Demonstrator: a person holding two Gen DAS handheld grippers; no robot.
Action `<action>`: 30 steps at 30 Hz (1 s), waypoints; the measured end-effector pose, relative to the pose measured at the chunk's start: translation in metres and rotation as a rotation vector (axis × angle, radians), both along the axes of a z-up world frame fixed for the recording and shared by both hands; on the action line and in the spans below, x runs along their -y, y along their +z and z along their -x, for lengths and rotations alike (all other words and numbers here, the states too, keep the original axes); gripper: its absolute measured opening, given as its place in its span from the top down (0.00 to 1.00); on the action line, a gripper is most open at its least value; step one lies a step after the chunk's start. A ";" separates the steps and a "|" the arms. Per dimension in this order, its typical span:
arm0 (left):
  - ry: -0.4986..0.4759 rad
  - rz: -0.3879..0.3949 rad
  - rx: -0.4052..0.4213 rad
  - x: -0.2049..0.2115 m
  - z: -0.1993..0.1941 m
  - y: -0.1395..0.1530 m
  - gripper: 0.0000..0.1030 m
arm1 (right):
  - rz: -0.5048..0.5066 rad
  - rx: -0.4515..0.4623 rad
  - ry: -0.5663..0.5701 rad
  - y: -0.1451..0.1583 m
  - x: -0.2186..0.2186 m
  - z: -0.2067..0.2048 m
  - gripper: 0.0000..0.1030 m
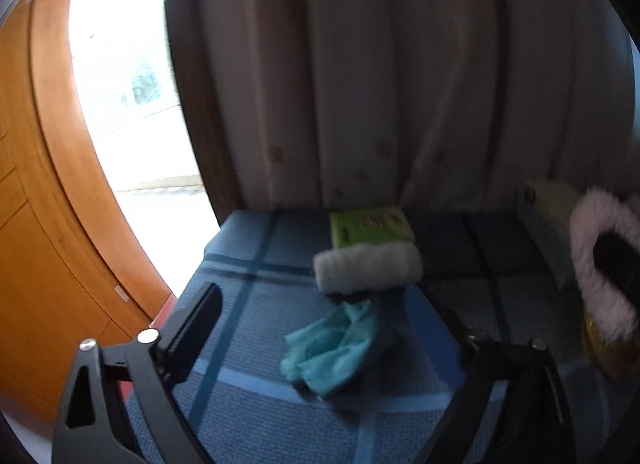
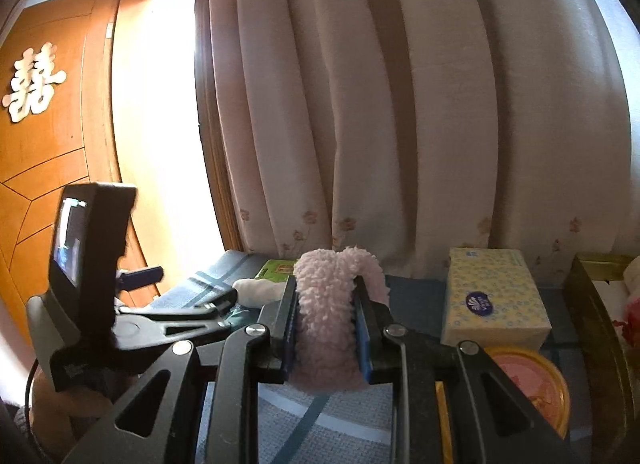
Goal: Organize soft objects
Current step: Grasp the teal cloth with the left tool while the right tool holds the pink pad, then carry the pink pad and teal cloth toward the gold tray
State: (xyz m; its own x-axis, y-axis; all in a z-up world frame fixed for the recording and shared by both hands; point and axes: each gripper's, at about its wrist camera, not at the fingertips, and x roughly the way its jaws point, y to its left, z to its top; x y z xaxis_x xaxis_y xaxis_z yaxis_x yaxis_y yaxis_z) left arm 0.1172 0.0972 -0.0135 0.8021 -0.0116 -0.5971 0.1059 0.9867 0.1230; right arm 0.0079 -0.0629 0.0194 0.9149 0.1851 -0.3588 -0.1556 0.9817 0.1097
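Right gripper (image 2: 325,320) clamps a fluffy pink piece (image 2: 328,328) while the left gripper (image 1: 340,340) hangs released over the blue checked cloth (image 1: 248,404).

In the right wrist view the pink fleece sits at centre frame, squeezed between both jaws — a tissue box (image 2: 494,300) to its right. In the left wrist view a crumpled teal cloth (image 1: 332,348) lies low at centre between the wide-apart jaws, untouched, with a rolled white towel (image 1: 366,266) just above it and a green box (image 1: 370,228) behind — curtain (image 1: 380,84) filling the upper frame.
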 end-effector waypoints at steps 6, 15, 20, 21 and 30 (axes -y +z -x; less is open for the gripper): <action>0.026 -0.005 -0.179 0.000 -0.023 -0.021 0.27 | 0.002 0.004 0.009 0.003 0.004 -0.004 0.75; -0.010 0.136 -0.272 -0.014 -0.028 -0.028 0.73 | -0.007 -0.024 0.009 -0.006 0.009 -0.018 0.75; -0.027 0.093 -0.249 0.002 -0.018 -0.024 0.89 | -0.016 -0.021 0.000 -0.004 0.011 -0.019 0.75; -0.025 0.118 -0.248 -0.001 -0.016 -0.023 0.90 | -0.015 -0.017 -0.001 -0.004 0.011 -0.019 0.75; 0.131 0.359 0.050 -0.054 0.033 0.012 0.90 | -0.005 0.066 0.002 0.003 0.009 -0.005 0.75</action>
State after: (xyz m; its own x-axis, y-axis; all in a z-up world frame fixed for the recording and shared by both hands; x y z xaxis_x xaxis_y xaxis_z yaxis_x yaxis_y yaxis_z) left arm 0.0847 0.1509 -0.0020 0.8388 -0.1080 -0.5336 -0.0216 0.9728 -0.2307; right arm 0.0126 -0.0720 0.0224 0.9360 0.1890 -0.2969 -0.1649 0.9808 0.1044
